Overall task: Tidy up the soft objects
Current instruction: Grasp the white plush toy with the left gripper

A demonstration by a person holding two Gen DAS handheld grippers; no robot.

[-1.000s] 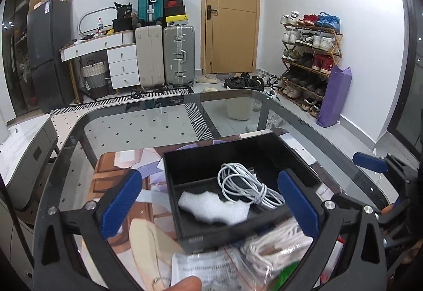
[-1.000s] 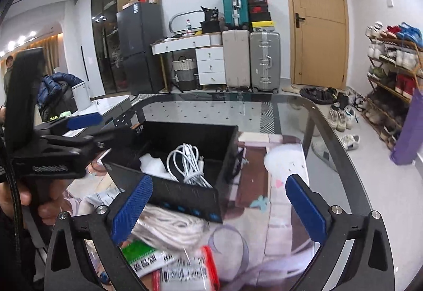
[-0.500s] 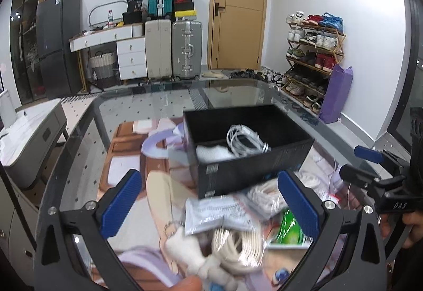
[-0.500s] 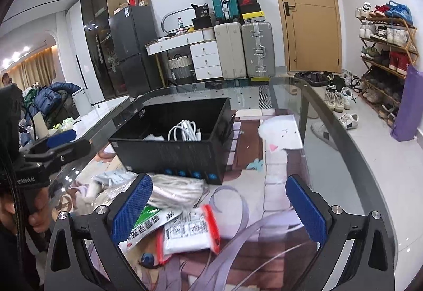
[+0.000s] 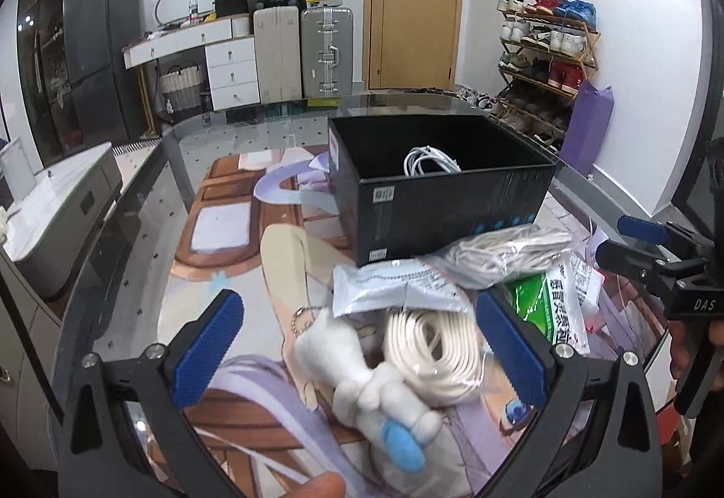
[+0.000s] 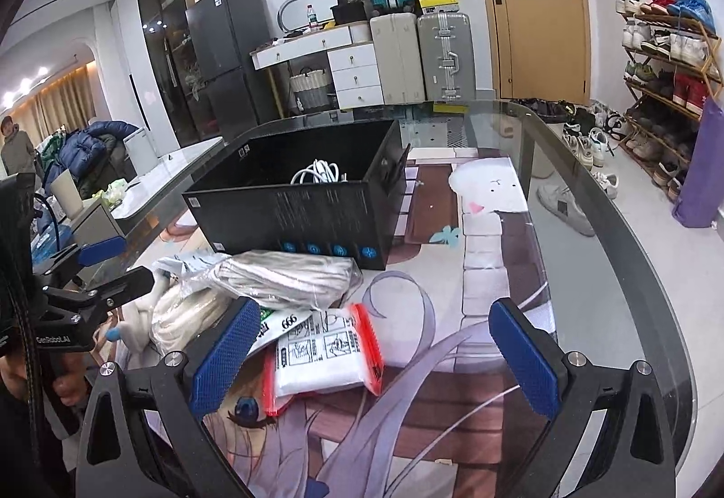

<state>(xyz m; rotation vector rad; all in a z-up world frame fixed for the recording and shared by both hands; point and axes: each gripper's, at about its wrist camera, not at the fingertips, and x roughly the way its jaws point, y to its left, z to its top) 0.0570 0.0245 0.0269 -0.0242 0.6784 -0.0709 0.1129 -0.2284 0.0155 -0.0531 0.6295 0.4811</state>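
A black box (image 5: 443, 190) (image 6: 298, 203) stands on the table with a coiled white cable (image 5: 430, 160) inside. In front of it lies a pile of soft things: a white plush toy with a blue tip (image 5: 380, 389), a bagged coil of white rope (image 5: 434, 353), a bagged grey bundle (image 5: 507, 249) (image 6: 289, 278), a grey pouch (image 5: 398, 285), a green packet (image 5: 538, 308) and a red-edged white packet (image 6: 326, 353). My left gripper (image 5: 366, 348) is open and empty over the plush and rope. My right gripper (image 6: 375, 353) is open and empty over the red-edged packet.
The glass table carries a printed cartoon mat (image 6: 488, 271). Its curved edge (image 6: 633, 244) runs along the right. Suitcases (image 5: 303, 50), a drawer unit (image 5: 226, 68) and a shoe rack (image 5: 547, 59) stand beyond on the floor.
Both grippers have pulled back from the box and lowered toward the pile in front of it. The plush and rope now lie between my left fingers. Both stay open.
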